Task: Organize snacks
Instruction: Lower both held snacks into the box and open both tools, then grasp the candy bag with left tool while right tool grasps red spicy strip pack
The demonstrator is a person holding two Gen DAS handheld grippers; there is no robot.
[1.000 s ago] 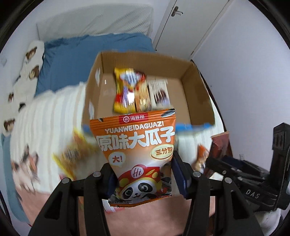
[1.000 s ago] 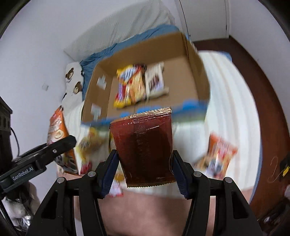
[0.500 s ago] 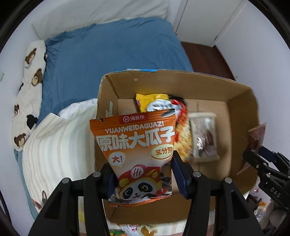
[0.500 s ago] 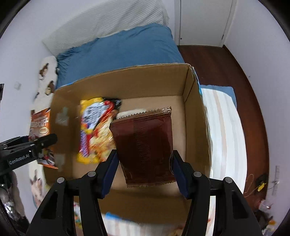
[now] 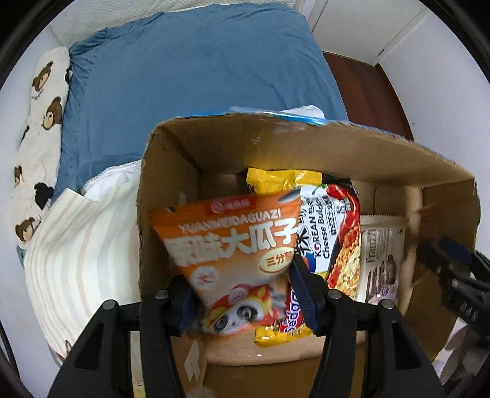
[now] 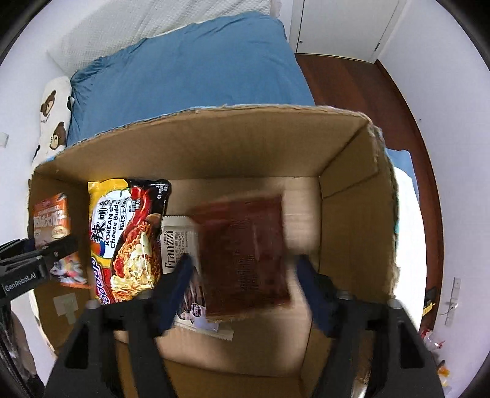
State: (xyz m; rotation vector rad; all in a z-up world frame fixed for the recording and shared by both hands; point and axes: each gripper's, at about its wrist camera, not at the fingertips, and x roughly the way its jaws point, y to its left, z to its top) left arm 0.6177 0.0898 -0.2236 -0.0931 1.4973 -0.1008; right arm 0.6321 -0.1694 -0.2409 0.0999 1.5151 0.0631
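A cardboard box sits on the bed and holds a yellow Korean noodle pack and a white Franzzi cookie pack. My left gripper is over the box's left side, and the orange sunflower seed bag sits tilted and blurred between its fingers, which look slightly spread. My right gripper is open over the box's right side, and the dark red snack pack is blurred between and below its fingers, free of them.
The box rests on a striped cream blanket over a blue bedsheet. A bear-print pillow lies at the left. Wooden floor and a white door are at the right.
Both grippers moved down into the box. The right gripper opened and let go of the dark red pack. The orange bag tilted and slipped in the left gripper.
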